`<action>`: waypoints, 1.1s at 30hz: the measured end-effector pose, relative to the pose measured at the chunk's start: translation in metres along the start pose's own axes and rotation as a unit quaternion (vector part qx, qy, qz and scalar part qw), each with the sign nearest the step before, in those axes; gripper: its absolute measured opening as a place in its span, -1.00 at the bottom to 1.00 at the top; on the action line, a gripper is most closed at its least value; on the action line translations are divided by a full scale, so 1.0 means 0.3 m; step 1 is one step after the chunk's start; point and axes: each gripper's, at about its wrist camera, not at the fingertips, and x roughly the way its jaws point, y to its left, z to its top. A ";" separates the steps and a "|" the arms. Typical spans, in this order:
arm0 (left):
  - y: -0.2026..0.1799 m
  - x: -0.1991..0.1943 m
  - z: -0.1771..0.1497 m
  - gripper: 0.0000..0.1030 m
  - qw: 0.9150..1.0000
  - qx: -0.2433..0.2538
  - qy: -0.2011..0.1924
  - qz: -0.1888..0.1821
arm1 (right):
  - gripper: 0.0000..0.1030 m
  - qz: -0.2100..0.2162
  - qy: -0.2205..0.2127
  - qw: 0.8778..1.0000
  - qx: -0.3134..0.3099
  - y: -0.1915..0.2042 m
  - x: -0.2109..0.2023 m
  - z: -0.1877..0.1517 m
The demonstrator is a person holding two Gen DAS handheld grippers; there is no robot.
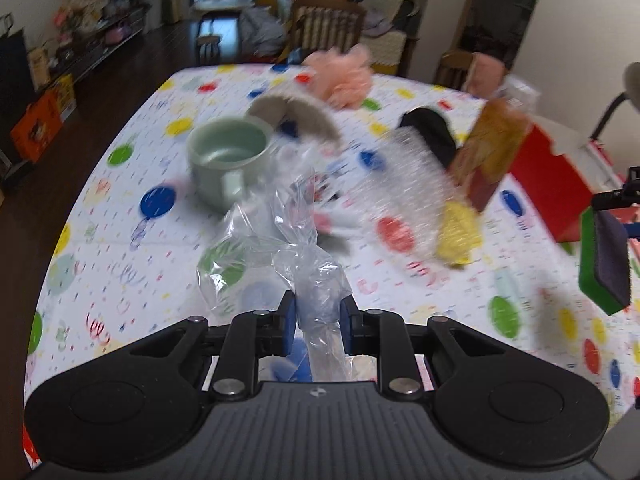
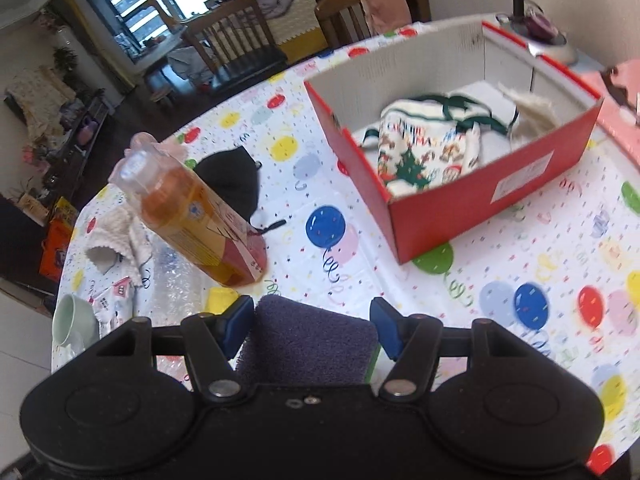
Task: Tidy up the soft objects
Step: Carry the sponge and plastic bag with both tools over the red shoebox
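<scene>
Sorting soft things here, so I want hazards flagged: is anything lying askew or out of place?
The orange bottle stands among the soft items, not soft itself. The box and green mug look intact, with no spills.

No wording can be made out for certain. The bottle's label (image 2: 208,224), the white sticker (image 2: 522,178) on the red box (image 2: 460,216) and the lettering on the Christmas-print cloth (image 2: 420,148) inside it are all too blurred.
</scene>
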 end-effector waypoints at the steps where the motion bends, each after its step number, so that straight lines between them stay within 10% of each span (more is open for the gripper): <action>1: -0.019 -0.015 0.009 -0.59 1.000 0.008 -0.008 -0.005 | 0.23 0.000 -0.003 1.000 -0.008 -0.003 -0.018 0.009; 19: -0.481 -0.137 0.239 -0.59 0.984 0.120 -0.085 -0.097 | 0.23 -0.006 -0.069 0.996 -0.061 -0.199 -0.186 0.298; 33: -0.943 -0.001 0.413 -0.59 0.964 0.198 -0.063 -0.168 | 0.24 -0.018 -0.100 0.994 -0.036 -0.482 -0.175 0.561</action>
